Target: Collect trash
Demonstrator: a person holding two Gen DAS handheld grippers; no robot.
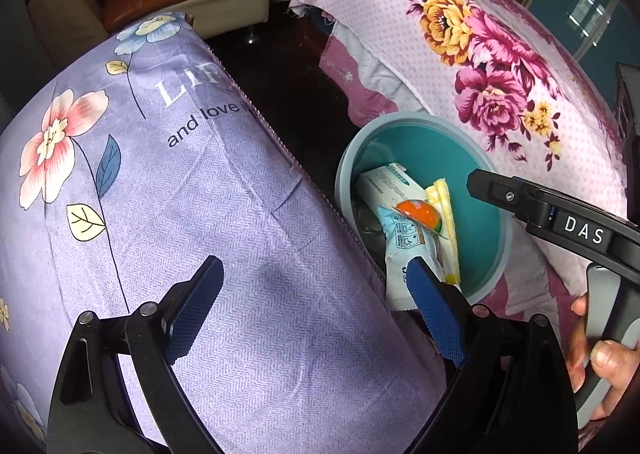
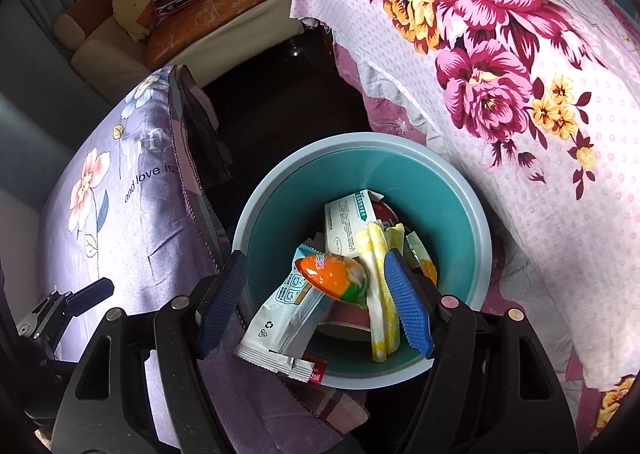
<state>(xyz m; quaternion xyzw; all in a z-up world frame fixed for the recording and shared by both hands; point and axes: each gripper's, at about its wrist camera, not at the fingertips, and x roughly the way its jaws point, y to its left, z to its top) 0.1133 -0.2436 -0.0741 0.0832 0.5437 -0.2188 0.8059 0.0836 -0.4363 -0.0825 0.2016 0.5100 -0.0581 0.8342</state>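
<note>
Blue pads of the right gripper (image 2: 316,302) stand spread over the bin (image 2: 472,214), pinching nothing; wrappers (image 2: 280,318) and an orange packet (image 2: 332,274) lie piled inside. Left gripper (image 1: 316,306) is spread too, empty, over the lilac flowered cloth (image 1: 140,182). Right of the bin, pink flowered cloth (image 2: 520,74); far off, a sofa (image 2: 224,26).
</note>
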